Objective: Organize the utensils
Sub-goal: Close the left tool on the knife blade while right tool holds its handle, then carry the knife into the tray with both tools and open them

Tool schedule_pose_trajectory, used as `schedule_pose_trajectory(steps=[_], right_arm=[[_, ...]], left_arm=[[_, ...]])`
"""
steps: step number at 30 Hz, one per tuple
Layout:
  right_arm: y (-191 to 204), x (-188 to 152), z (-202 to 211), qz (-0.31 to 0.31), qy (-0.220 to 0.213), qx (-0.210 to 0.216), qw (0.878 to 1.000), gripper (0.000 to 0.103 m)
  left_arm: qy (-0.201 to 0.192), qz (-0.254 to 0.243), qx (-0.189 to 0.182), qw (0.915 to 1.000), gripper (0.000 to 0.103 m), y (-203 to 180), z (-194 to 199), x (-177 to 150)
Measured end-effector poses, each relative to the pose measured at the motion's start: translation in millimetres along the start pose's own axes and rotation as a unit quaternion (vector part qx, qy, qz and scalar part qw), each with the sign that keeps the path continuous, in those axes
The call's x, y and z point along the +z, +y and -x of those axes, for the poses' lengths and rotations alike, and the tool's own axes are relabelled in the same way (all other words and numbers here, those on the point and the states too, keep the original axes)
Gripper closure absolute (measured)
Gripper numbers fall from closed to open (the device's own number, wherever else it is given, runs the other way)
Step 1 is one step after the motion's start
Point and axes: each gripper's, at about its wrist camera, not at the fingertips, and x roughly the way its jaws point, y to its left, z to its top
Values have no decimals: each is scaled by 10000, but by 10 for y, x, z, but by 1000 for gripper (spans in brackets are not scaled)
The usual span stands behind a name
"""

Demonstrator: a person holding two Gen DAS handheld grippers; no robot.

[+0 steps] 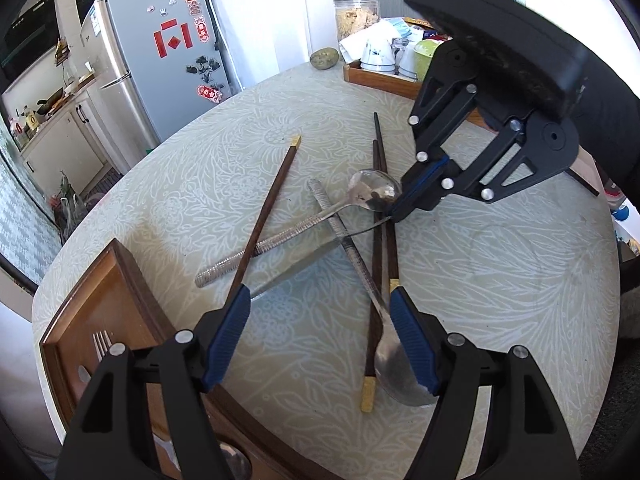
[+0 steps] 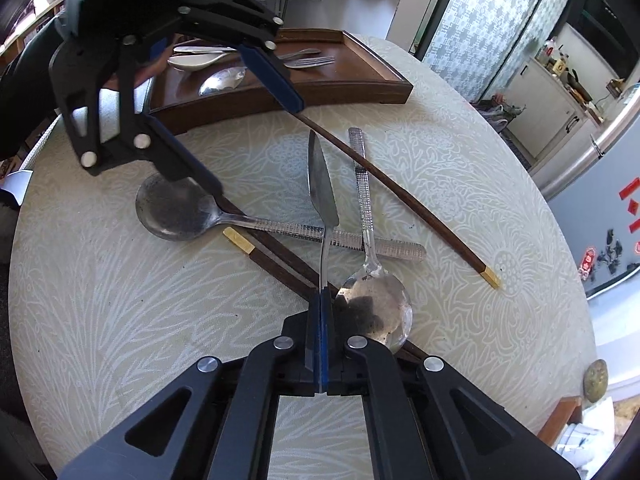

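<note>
Utensils lie in a crossed pile mid-table [image 1: 500,280]; landmark is the knife [image 2: 322,188], lying blade-out across the pile; right gripper [image 2: 320,300] is clamped tight on the knife's thin handle end, pads pinched together around it, blade pointing away toward the tray [image 2: 384,80]; knife's handle end looks slightly lifted, blade tip I cannot tell; first spoon [image 2: 376,300] has its bowl just right of the knife's gripped end, touching the gripper's side, and its textured handle runs up beside the blade; second spoon [image 2: 176,212] has its bowl left of the knife, handle passing under the knife, crossing the first spoon's handle; one chopstick [image 2: 400,196] runs diagonally right of the knife, gold tip nearest the fridge [image 1: 160,60] side; pair of chopsticks [image 2: 276,252] lies under the knife and spoons, gold end left of the knife; left gripper [image 1: 320,340] is released, jaws wide, hanging over the pile's far side from the knife handle, one finger over the single chopstick's end, other over the second spoon's bowl; gripping nothing; tray beyond the knife tip holds a fork [image 2: 310,62], spoons, small white dish.
</note>
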Motion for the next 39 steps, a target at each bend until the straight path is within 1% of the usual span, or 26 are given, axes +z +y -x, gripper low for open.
schedule_pose_trajectory(steps=[8, 10, 11, 12, 14, 16, 19, 21, 29, 33, 37, 39], right_arm=[[25, -11, 175, 60, -222, 387, 9990, 103], [39, -7, 211, 78, -247, 462, 9986, 103], [34, -5, 226, 79, -265, 436, 9987, 103], [22, -6, 240, 73, -269, 464, 9985, 103], [2, -1, 267, 52, -320, 429, 9986, 103], [-20, 4, 305, 44, -378, 411, 9984, 103], [-37, 29, 340, 60, -400, 328, 9986, 103], [-47, 67, 345, 69, -400, 299, 9987, 103], [8, 320, 504, 272, -484, 147, 9984, 101], [91, 540, 517, 459, -536, 136, 9974, 101], [197, 852, 469, 706, -631, 195, 9953, 101], [256, 1023, 404, 841, -659, 264, 9939, 100]], left_arm=[[153, -53, -108, 9998, 28, 29, -213, 52], [169, -97, -122, 9997, 32, 10, -253, 53], [158, -98, -171, 9997, 35, 2, -263, 58], [125, -83, -226, 9996, 47, 1, -262, 66], [149, -84, -152, 9997, 62, 11, -280, 78], [192, -70, -190, 9996, 68, 25, -298, 76], [149, -120, -98, 9998, 86, 29, -273, 58], [131, -57, -123, 9998, 87, 49, -241, 40], [8, -13, 69, 10000, 91, 58, 83, -20], [-23, 51, 297, 9995, 92, 106, 319, -130], [-31, 275, 541, 9982, 92, 220, 575, -318], [27, 384, 653, 9971, 92, 282, 689, -430]])
